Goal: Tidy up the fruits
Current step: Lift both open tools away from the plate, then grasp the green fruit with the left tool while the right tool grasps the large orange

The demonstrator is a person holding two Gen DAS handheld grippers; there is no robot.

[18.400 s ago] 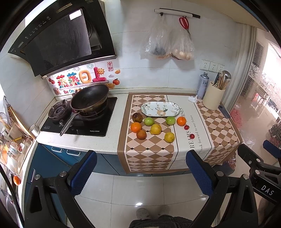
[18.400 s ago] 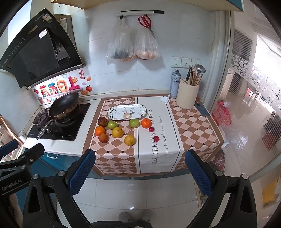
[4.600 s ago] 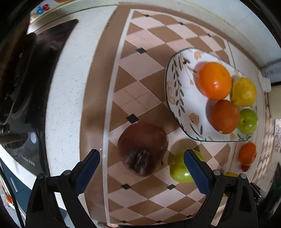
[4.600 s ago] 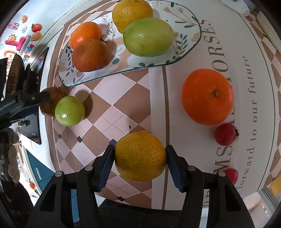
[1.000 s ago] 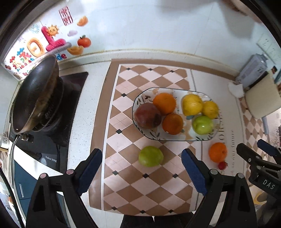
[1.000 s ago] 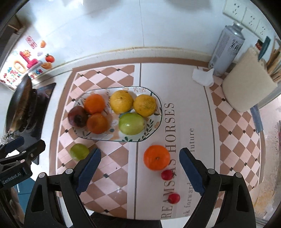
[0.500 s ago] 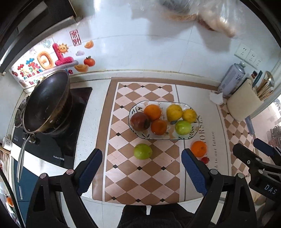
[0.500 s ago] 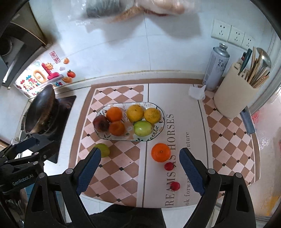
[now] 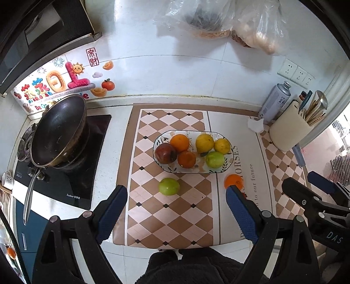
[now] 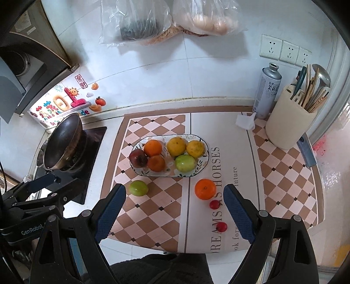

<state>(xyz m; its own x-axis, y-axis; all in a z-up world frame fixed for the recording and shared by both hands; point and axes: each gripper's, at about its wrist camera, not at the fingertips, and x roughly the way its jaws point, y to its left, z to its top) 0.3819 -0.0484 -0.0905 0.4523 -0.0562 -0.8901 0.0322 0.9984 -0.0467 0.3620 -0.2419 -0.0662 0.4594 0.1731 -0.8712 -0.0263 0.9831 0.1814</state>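
Observation:
An oval patterned plate [image 9: 228,165] [image 10: 204,168] on the checkered mat holds several fruits: a dark red one [image 9: 165,153], two oranges, two yellow ones and a green one [image 10: 185,163]. On the mat in front of it lie a green fruit [image 9: 169,186] [image 10: 138,187], an orange [image 10: 205,189] [image 9: 233,180] and two small red fruits [image 10: 215,204] [image 10: 221,226]. My left gripper [image 9: 176,196] and my right gripper [image 10: 174,195] both hang high above the counter, open and holding nothing.
A black wok [image 9: 58,130] sits on the stove at the left. A spray can [image 10: 268,90], a cream utensil holder [image 10: 288,123] and a crumpled tissue [image 10: 245,121] stand at the back right. Plastic bags [image 10: 153,19] hang on the wall. A person's dark clothing [image 9: 192,266] shows below.
Both grippers have risen and drawn back from the counter, so the plate and fruits look smaller. No fruit has moved.

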